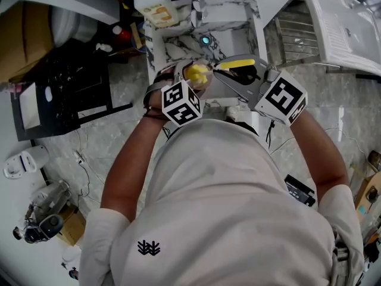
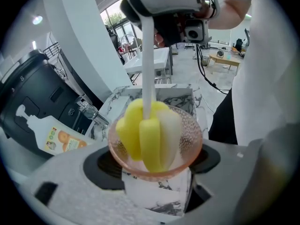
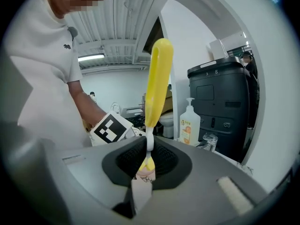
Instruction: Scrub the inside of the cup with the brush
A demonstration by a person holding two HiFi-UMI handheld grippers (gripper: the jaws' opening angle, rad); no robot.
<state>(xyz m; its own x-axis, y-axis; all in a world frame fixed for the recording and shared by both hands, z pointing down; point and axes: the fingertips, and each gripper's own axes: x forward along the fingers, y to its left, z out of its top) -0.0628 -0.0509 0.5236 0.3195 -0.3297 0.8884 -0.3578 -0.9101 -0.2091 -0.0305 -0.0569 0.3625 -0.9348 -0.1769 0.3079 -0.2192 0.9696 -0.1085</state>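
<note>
A pink see-through cup (image 2: 187,146) tilts toward the camera in the left gripper view, with my left gripper (image 2: 154,161) shut on its sides. The brush's yellow and white sponge head (image 2: 147,135) sits inside the cup, and its white stem (image 2: 148,64) rises to my right gripper (image 2: 171,3) above. In the right gripper view my right gripper (image 3: 149,149) is shut on the stem; the yellow handle (image 3: 158,78) stands up behind the jaws and the cup (image 3: 146,172) shows below them. From the head view both grippers meet over the sink, with the cup (image 1: 197,75) left of the handle (image 1: 235,64).
A marble sink (image 1: 178,47) with a tap (image 1: 198,5) lies beneath the grippers. A soap bottle (image 1: 156,6) stands at its back left. A black machine (image 1: 65,88) is on the left counter, and a dish rack (image 1: 297,37) on the right.
</note>
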